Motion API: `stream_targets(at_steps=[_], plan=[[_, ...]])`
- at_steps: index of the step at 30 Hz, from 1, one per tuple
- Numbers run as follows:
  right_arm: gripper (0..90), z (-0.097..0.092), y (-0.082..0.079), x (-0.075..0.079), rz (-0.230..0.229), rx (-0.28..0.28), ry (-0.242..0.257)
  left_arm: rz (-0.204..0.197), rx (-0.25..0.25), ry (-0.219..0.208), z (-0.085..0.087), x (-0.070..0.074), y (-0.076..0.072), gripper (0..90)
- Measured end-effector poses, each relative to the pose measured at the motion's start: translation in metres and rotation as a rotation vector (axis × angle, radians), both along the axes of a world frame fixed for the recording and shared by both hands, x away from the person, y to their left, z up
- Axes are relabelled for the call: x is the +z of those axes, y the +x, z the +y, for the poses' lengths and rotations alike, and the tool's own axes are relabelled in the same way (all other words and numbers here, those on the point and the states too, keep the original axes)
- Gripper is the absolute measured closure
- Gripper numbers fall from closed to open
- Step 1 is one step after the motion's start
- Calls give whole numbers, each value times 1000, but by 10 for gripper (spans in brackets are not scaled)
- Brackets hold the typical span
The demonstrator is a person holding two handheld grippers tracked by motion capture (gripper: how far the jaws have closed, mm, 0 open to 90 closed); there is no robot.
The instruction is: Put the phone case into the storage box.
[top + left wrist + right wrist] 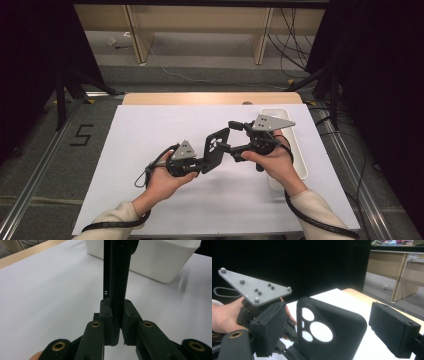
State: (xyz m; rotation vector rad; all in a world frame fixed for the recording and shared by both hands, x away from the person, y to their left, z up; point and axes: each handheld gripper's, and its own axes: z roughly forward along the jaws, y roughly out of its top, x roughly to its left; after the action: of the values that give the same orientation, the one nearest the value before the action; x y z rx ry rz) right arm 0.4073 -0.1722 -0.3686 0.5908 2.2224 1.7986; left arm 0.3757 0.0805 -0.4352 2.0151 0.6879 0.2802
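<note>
My left gripper (202, 163) is clamped tight on the near edge of the black phone case (216, 149), holding it up over the white mat (140, 145) mid-table. My right gripper (233, 139) has its jaws spread wide around it, pads not touching.

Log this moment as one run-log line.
left gripper: shut on phone case | right gripper: open, pads off the case | white bin: behind the right hand

White paper sheet (150, 150) on wooden table (165, 98), white tray (299, 150) along its right edge.
</note>
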Motion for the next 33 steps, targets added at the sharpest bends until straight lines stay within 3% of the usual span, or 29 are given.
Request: stream_targets(at_steps=[18, 24, 33], plan=[[5, 0, -11, -14, 1, -87, -30, -11, 53, -10, 0, -2, 0, 803], [4, -5, -19, -21, -3, -119, -55, -18, 65, -18, -1, -3, 0, 803], [4, -16, -24, -25, -5, -141, -48, -16, 69, -21, -6, -4, 0, 802]])
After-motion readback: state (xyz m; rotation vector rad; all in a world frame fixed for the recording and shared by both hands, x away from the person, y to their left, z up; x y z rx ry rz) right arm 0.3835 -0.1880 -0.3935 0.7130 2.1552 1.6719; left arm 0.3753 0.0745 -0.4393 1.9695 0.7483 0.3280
